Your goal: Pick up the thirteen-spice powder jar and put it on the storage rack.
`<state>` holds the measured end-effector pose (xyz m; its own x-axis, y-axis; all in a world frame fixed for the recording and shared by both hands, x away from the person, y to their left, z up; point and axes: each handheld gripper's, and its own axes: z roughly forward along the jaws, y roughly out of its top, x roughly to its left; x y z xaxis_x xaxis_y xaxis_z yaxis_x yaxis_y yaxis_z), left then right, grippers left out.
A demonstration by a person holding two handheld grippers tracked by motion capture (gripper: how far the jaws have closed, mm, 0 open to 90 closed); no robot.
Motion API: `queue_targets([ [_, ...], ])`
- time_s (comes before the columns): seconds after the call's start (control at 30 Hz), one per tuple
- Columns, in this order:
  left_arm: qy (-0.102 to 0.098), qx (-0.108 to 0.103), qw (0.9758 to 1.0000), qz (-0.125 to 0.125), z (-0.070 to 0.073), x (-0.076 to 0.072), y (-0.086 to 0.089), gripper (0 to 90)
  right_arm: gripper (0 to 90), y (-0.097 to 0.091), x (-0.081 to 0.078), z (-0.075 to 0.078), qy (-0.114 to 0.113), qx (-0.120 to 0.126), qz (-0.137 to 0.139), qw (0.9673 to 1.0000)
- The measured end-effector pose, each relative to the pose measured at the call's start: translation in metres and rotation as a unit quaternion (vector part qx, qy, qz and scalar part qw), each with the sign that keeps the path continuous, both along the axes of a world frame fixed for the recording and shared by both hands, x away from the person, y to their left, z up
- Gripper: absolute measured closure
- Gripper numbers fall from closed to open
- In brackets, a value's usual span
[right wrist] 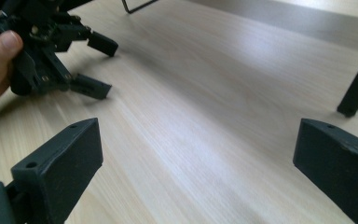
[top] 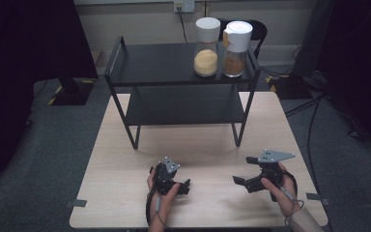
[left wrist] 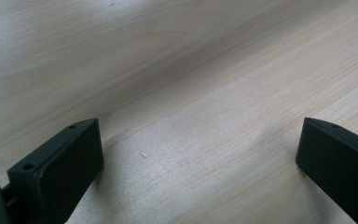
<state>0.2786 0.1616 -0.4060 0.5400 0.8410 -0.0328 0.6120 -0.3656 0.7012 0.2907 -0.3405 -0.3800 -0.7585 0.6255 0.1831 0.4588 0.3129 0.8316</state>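
Both grippers sit low in the frame on the table (top: 125, 145), nothing held. Left gripper (top: 186, 186) at lower centre-left, jaws spread wide over bare wood in its own view. Right gripper (top: 238, 181) at lower right, jaws also wide, pointing left toward the other one.

The nearest things to grab are the two jars on the top deck of the rack (top: 121, 63), upper centre of the frame: yellow jar (top: 206, 48) just beside brown jar (top: 235, 49), nearly touching (can't tell if there's a gap).

My read is that the reach hasn't started. To do it well: lift clear of the rack's front rail, come in level, take the jar by its glass body below the white cap. Pick the outer side of either jar so a jaw doesn't knock its neighbour.
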Motion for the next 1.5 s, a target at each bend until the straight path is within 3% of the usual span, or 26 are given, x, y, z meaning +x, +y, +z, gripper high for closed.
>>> queue_targets([
  [0.47, 0.000, 0.000, 1.0000, 0.000, 0.000, 0.000, 0.000, 0.0, 0.4, -0.009, -0.007, -0.013, 0.010, -0.016, -0.007, 0.9998],
  [0.77, 0.000, 0.000, 1.0000, 0.000, 0.000, 0.000, 0.000, 0.0, 0.6, -0.018, -0.012, -0.013, 0.006, -0.044, -0.008, 0.9990],
  [1.5, 0.000, 0.000, 1.0000, 0.000, 0.000, 0.000, 0.000, 0.0, 0.9, -0.040, -0.023, -0.015, 0.014, -0.078, -0.022, 0.9966],
])
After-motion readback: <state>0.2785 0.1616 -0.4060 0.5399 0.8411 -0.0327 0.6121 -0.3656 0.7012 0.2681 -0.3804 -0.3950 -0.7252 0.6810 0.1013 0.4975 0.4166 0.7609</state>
